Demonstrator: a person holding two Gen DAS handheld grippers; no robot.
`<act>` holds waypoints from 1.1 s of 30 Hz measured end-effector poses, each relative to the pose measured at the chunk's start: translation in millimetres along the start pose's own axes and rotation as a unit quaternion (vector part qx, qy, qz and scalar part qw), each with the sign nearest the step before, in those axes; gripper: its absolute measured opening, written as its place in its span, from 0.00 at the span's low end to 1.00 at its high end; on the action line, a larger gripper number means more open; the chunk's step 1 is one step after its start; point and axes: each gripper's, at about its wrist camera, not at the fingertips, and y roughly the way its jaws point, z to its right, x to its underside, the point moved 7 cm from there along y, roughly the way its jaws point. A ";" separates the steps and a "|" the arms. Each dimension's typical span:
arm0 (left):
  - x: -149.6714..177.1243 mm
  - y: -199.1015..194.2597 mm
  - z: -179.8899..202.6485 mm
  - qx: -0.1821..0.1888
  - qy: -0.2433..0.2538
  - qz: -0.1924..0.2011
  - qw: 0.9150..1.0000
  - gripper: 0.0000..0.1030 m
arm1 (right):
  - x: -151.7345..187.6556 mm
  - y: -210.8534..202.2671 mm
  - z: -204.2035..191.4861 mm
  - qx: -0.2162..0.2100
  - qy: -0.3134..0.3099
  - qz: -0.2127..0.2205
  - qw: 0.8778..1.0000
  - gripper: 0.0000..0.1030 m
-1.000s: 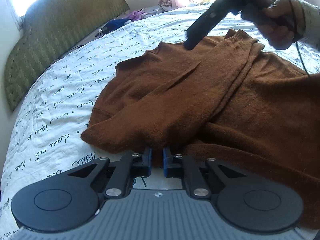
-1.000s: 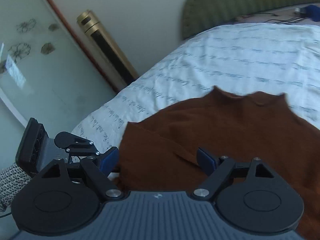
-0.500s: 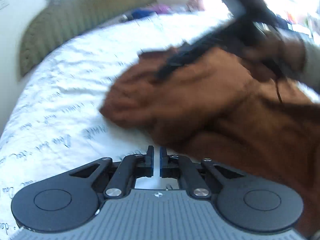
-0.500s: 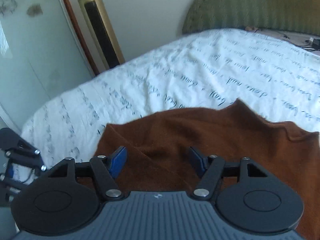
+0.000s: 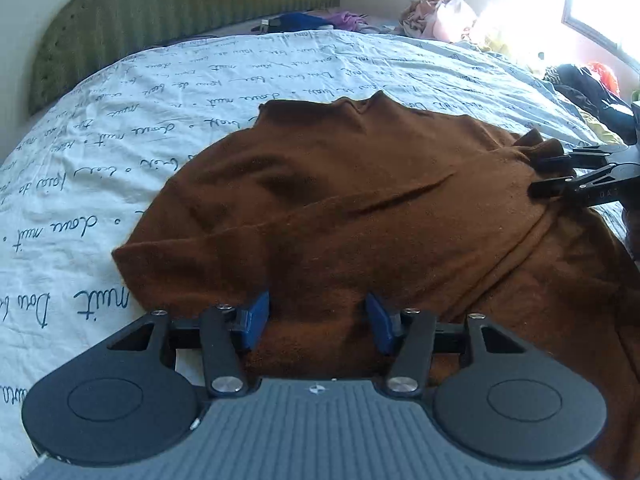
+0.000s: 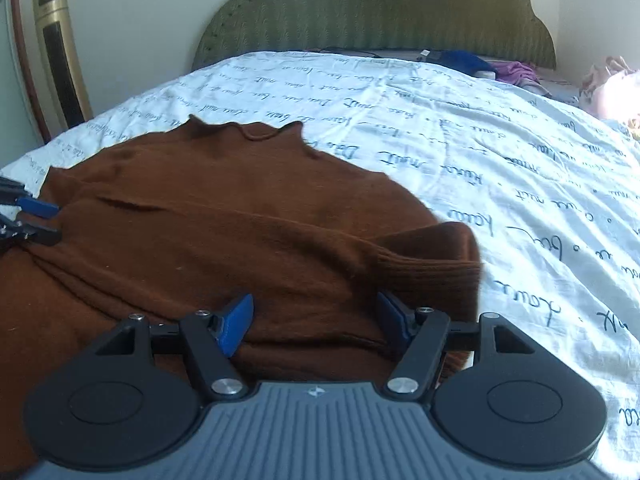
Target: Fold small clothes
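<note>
A brown knit sweater (image 5: 360, 200) lies on the white printed bed sheet (image 5: 120, 140), its sleeves folded over the body and its collar toward the headboard. My left gripper (image 5: 318, 322) is open, its blue pads resting on the sweater's near edge. My right gripper (image 6: 316, 322) is open over the other side of the sweater (image 6: 224, 220), beside a ribbed sleeve cuff (image 6: 436, 268). In the left wrist view the right gripper's fingers (image 5: 560, 188) show at the sweater's right edge. In the right wrist view the left gripper's fingers (image 6: 36, 208) show at the far left.
A green padded headboard (image 6: 376, 12) stands at the far end of the bed. Loose clothes (image 5: 436, 16) lie piled near it and dark clothes (image 5: 588, 88) at the right. A gold tower fan (image 6: 60, 60) stands beside the bed.
My left gripper has opened and let go of the sweater's edge. My right gripper has swung round to the opposite side of the sweater, still open. The sweater now lies flatter.
</note>
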 end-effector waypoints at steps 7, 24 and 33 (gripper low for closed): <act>-0.4 -44.6 0.1 -0.012 -0.041 0.008 0.999 0.54 | -4.4 -32.7 -7.6 -0.032 0.016 0.021 0.999 0.66; 72.8 -94.7 29.7 -0.065 -0.048 -0.053 0.995 0.66 | 86.8 -115.0 -44.3 -0.043 -0.079 -0.069 0.994 0.77; 110.2 -112.3 107.4 0.006 -0.025 -0.034 0.999 0.76 | 113.6 -152.1 -113.8 -0.171 -0.045 -0.028 0.984 0.80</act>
